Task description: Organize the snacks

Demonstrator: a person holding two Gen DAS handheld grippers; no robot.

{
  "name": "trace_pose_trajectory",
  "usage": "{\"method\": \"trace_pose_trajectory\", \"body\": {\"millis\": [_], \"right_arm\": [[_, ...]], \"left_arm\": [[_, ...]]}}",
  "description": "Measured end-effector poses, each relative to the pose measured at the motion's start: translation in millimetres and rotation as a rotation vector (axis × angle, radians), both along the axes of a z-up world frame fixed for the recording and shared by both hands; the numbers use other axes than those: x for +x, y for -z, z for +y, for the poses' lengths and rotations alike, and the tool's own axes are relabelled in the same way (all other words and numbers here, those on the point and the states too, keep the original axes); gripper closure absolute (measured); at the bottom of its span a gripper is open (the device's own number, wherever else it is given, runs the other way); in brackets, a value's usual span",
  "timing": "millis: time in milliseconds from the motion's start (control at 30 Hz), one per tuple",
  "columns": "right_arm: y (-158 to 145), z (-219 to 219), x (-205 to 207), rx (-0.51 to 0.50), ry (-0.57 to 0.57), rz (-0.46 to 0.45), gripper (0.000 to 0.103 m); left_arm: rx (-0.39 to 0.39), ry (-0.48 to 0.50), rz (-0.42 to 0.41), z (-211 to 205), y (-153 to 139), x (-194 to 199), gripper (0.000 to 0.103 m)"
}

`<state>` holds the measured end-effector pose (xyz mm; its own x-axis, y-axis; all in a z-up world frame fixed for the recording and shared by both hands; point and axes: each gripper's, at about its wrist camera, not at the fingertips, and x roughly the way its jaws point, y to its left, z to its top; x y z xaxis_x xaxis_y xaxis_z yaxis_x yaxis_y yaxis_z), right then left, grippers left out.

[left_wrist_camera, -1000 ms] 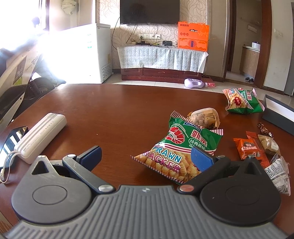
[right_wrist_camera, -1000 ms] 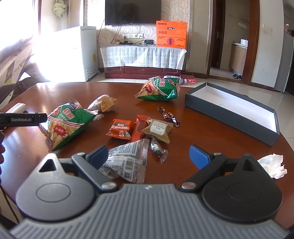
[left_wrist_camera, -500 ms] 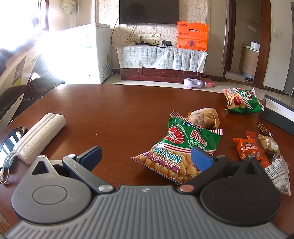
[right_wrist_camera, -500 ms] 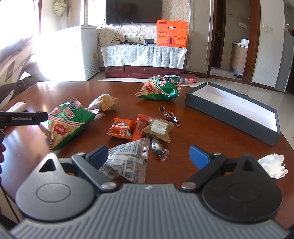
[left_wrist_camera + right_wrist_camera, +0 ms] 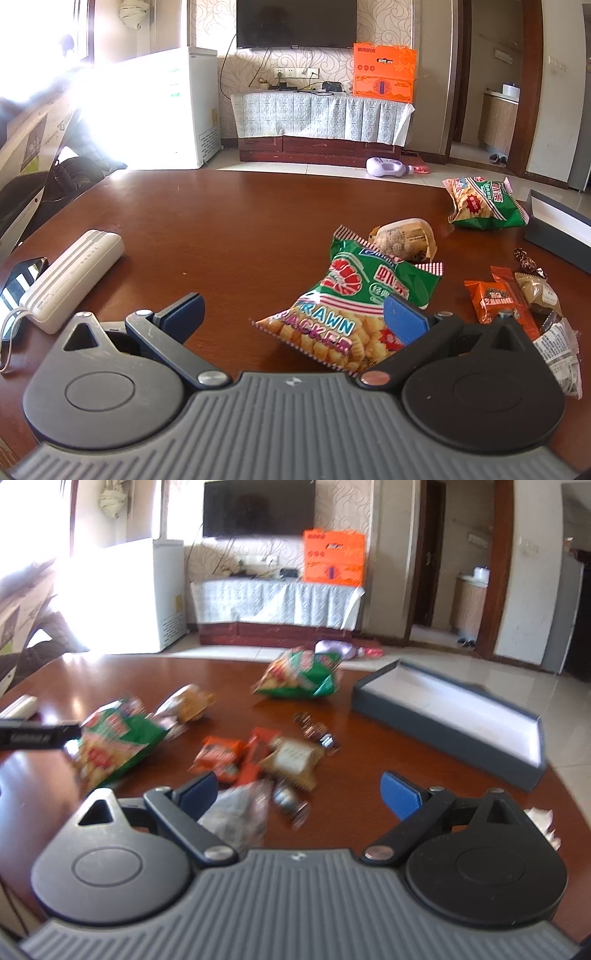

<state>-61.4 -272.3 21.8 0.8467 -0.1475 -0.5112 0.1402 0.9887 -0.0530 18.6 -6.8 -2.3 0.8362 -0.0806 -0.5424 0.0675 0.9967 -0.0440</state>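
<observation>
- The left gripper [image 5: 293, 314] is spread wide and holds nothing; the prawn cracker bag [image 5: 354, 299] lies on the table [image 5: 229, 229] just before it.
- The right gripper [image 5: 299, 792] is also spread and empty, above the small snack packets [image 5: 258, 753].
- The dark open box [image 5: 450, 716] stands to the right, well apart from them.

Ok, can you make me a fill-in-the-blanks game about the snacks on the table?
1. The big green bag nearest the left claw says PRAWN ____ on it.
2. The dark box on the table has a ____ inside.
3. Both the left claw and the right claw are ____, holding nothing.
4. The number of green snack bags on the table is ____.

Missing words: CRACKER; white; open; two
</observation>
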Motion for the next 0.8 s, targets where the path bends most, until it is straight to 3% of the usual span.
{"method": "trace_pose_trajectory", "body": {"millis": [167, 367, 500, 700, 800], "right_arm": [[-12.4, -42.1, 19.5, 0.003, 0.086, -0.038, 0.006], [-14.3, -109.9, 66.5, -0.052, 0.182, -0.015, 0.006], [-0.5, -154.2, 98.1, -0.108, 0.224, 0.085, 0.006], [34.1, -177.4, 120.5, -0.175, 0.151, 0.277, 0.007], [45.3, -178.9, 125.0, -0.151, 0.138, 0.345, 0.027]], "left_arm": [[0.026, 0.001, -0.016, -11.5, -0.1, 3.3, 0.000], [0.061, -0.002, -0.055, -23.9, -0.2, 8.8, 0.000], [0.059, -0.007, -0.041, -27.9, 0.0, 16.2, 0.000], [0.032, -0.002, -0.013, -36.5, 1.3, 24.5, 0.000], [0.039, 0.015, 0.001, -44.2, 3.2, 25.8, 0.000]]}}
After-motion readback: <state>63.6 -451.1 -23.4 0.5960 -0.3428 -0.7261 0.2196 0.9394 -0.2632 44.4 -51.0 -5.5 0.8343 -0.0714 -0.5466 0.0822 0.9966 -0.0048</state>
